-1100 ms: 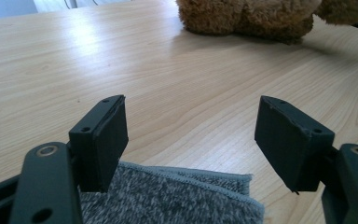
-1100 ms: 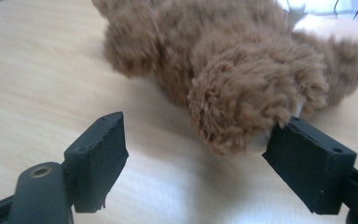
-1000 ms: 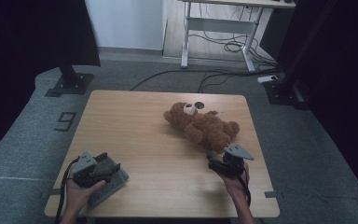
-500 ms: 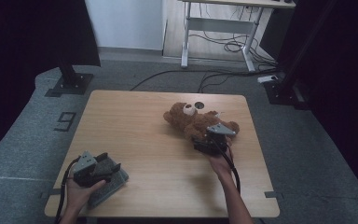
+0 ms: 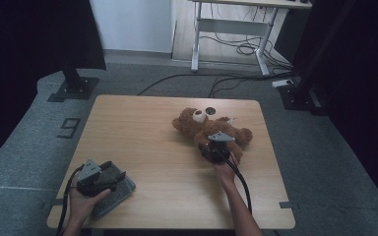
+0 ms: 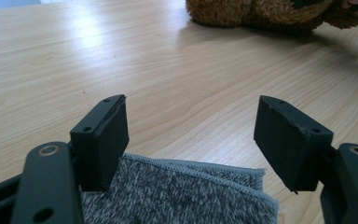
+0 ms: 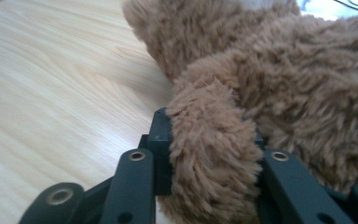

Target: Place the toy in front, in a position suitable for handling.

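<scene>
A brown teddy bear (image 5: 199, 126) lies on its back on the far right part of the wooden table (image 5: 142, 128). My right gripper (image 5: 214, 147) has just been closing and is shut on one furry limb (image 7: 209, 158) of the bear, whose fur bulges between the jaws. My left gripper (image 5: 112, 175) rests at the near left corner, open, its pads (image 6: 103, 135) wide apart with nothing between them. It sits over a grey fuzzy cloth (image 6: 182, 196), which lies flat at the table's front left (image 5: 117, 195). The bear's fur (image 6: 242, 11) shows far ahead in the left gripper view.
Bare wood stretches between the cloth and the bear. Behind the table stand a white desk frame (image 5: 229, 29) and loose cables (image 5: 192, 78) on the grey floor. A black stand base (image 5: 74, 86) sits at the back left.
My right gripper moved forward from the table's near right onto the bear and shut on its limb. The left hand and the cloth stayed put.
</scene>
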Available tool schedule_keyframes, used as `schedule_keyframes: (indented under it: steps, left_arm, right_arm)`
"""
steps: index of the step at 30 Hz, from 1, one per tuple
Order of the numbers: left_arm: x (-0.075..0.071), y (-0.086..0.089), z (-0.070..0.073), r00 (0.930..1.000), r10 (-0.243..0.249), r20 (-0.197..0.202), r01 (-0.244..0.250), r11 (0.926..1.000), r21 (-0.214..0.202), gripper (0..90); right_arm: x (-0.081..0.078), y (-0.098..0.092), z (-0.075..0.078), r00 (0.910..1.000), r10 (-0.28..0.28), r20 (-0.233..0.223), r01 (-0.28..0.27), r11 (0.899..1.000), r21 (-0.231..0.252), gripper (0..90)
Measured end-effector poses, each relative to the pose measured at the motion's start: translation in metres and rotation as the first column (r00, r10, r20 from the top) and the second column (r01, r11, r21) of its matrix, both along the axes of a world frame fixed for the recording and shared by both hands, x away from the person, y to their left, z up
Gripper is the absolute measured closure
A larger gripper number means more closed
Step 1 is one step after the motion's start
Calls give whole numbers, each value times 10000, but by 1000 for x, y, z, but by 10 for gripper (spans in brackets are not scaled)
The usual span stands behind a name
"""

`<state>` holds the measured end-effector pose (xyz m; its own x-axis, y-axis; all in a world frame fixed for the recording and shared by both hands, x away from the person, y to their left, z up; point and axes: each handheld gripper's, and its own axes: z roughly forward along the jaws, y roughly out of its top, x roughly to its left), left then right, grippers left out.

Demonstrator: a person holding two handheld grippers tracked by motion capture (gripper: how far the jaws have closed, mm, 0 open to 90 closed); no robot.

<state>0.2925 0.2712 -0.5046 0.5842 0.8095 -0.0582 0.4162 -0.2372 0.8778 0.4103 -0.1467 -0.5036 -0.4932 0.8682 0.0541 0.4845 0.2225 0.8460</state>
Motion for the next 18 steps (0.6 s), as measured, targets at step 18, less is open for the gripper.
schedule_keyframes:
  steps: [18]
  left_arm:
    - [-3,1,2,10000,21,45,-21,10000,-85,264]
  right_arm:
    - [-45,5,-7,9804,1939,359,-1958,9787,615,696]
